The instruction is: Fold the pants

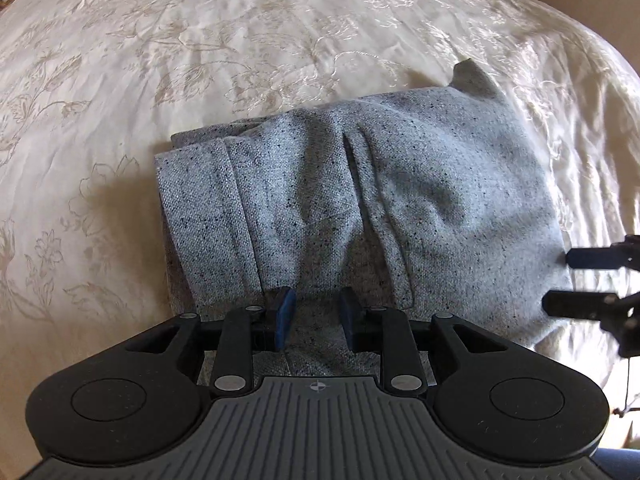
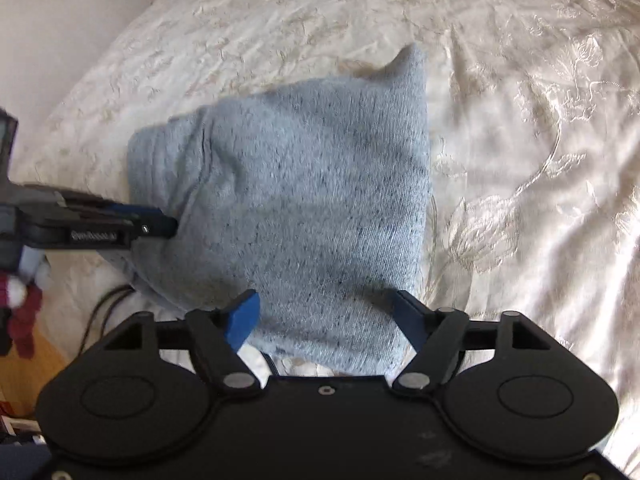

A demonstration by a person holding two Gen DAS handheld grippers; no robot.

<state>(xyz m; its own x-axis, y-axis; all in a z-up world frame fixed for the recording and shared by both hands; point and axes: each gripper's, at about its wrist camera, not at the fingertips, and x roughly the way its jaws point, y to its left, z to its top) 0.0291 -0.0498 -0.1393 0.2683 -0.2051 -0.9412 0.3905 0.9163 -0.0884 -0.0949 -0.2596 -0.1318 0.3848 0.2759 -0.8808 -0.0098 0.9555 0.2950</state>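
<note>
Grey speckled pants (image 1: 360, 200) lie folded into a compact bundle on the cream embroidered bedspread (image 1: 120, 80). They also show in the right wrist view (image 2: 304, 208). My left gripper (image 1: 316, 300) is open, its blue pads just above the near edge of the bundle, holding nothing. My right gripper (image 2: 324, 300) is open wide over the bundle's near end, empty. It shows in the left wrist view (image 1: 560, 280) at the bundle's right edge. The left gripper shows in the right wrist view (image 2: 168, 226) at the bundle's left side.
The bedspread (image 2: 520, 160) spreads all around the bundle. In the right wrist view, a wooden floor (image 2: 36, 344), a black cable (image 2: 100, 304) and a red and white item (image 2: 20, 300) lie off the bed's left edge.
</note>
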